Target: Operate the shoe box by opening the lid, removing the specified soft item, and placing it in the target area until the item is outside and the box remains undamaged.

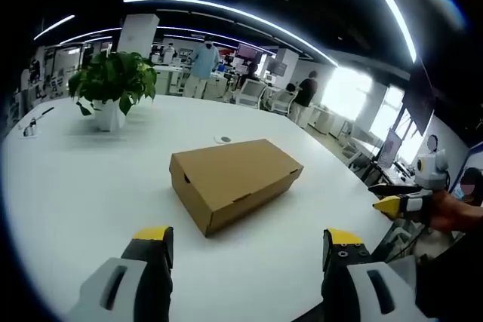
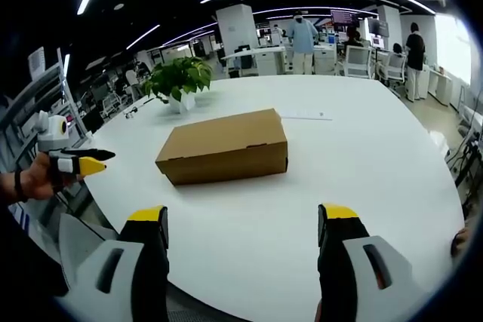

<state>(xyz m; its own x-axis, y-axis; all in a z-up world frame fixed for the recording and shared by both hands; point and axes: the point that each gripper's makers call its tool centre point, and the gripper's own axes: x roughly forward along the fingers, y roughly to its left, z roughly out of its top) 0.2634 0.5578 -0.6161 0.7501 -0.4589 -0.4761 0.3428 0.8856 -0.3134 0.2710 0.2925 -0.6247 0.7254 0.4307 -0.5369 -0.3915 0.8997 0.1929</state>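
Shoe box (image 1: 235, 181) centre frame, lid shut. My left gripper (image 1: 247, 250) and right gripper (image 2: 243, 228) both released, well short. I advise lifting lid front edge gently.

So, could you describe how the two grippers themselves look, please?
Both match: the left gripper and the right gripper each have two black jaws with yellow tips and light grey housings with dark slots. Seen from the other side, each carries a white round-lens box.

Ahead of both pairs of jaws bare table (image 1: 90, 186) rings the closed box (image 1: 235, 182), with only a plant (image 1: 112, 84) standing well beyond it.
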